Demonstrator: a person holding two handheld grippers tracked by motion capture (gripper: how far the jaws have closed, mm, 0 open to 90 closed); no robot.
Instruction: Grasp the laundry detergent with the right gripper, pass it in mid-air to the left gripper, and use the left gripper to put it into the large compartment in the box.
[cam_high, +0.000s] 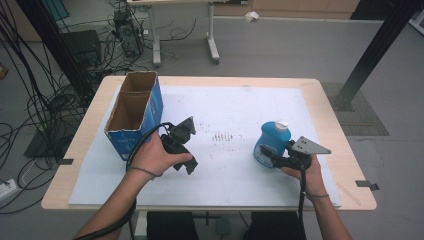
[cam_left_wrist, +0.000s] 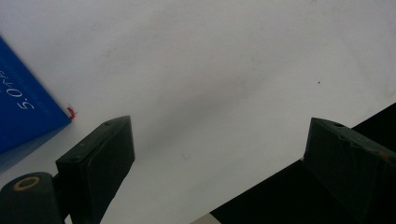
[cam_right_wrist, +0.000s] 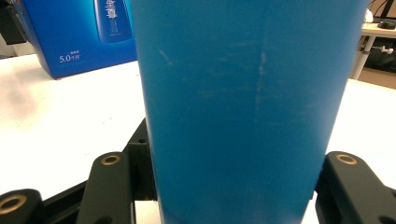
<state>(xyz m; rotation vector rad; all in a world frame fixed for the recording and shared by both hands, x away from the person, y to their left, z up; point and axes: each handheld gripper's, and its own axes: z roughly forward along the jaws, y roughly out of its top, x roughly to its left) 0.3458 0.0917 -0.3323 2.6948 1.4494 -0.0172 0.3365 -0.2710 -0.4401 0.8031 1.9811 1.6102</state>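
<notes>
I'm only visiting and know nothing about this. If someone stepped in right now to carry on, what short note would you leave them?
Right hand-held gripper: shut on the blue bottle, which stands upright with its white cap on, at the right of the white mat.
Left hand-held gripper: open, holding nothing, low over the mat beside the blue carton.
The carton stands open-topped at the mat's left.
Done: bottle gripped. Left: probably lifting it and carrying it to the carton, though that is a guess.

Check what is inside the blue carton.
The carton has two open-topped compartments; bare brown inner walls are visible from the high view and no contents show. The compartment floors are hidden by the walls, so I cannot rule out something low.
</notes>
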